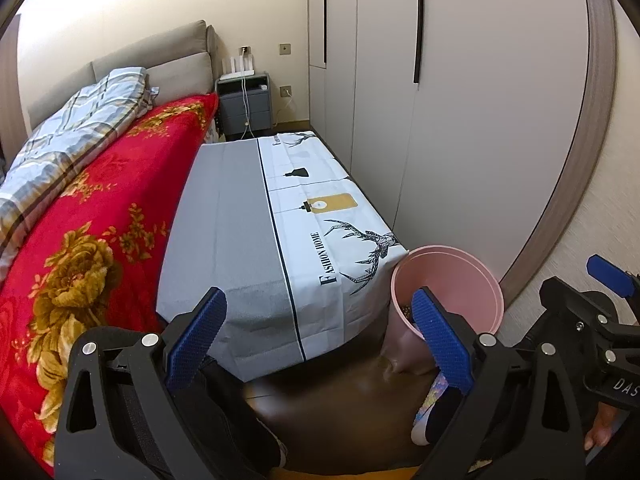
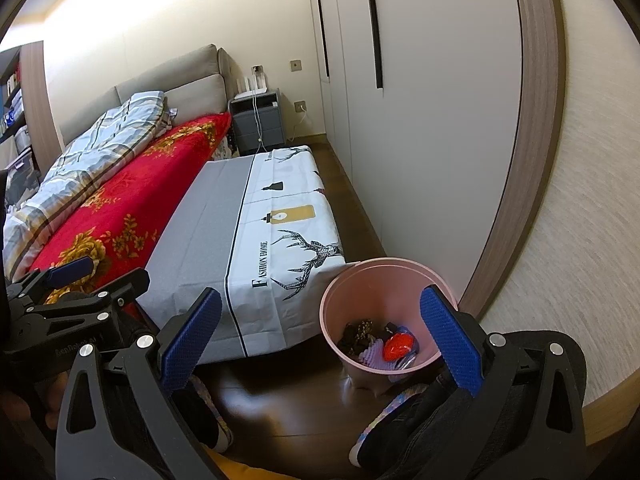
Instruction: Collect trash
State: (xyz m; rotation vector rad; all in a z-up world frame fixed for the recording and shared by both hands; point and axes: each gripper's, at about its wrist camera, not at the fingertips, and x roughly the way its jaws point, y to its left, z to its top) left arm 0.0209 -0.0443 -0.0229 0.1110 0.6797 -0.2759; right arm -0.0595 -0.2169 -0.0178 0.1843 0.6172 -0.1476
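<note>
A pink waste bin (image 2: 360,280) stands on the dark floor at the near corner of a low table draped in a grey and white cloth (image 2: 224,216). Inside the bin lie a red wrapper (image 2: 397,347), dark scraps (image 2: 356,336) and a pale purple piece (image 2: 372,354). My right gripper (image 2: 320,320) is open and empty, held above the floor beside the bin. My left gripper (image 1: 320,320) is open too, empty, over the table's near end, with the pink bin (image 1: 460,276) behind its right finger. The cloth-covered table (image 1: 224,216) carries nothing visible.
A bed with a red floral blanket (image 1: 100,220) and a plaid quilt (image 1: 72,136) runs along the table's left. White wardrobe doors (image 1: 460,100) line the right. A grey nightstand (image 1: 244,104) stands at the far wall. The person's feet in patterned slippers (image 2: 384,420) rest on the floor.
</note>
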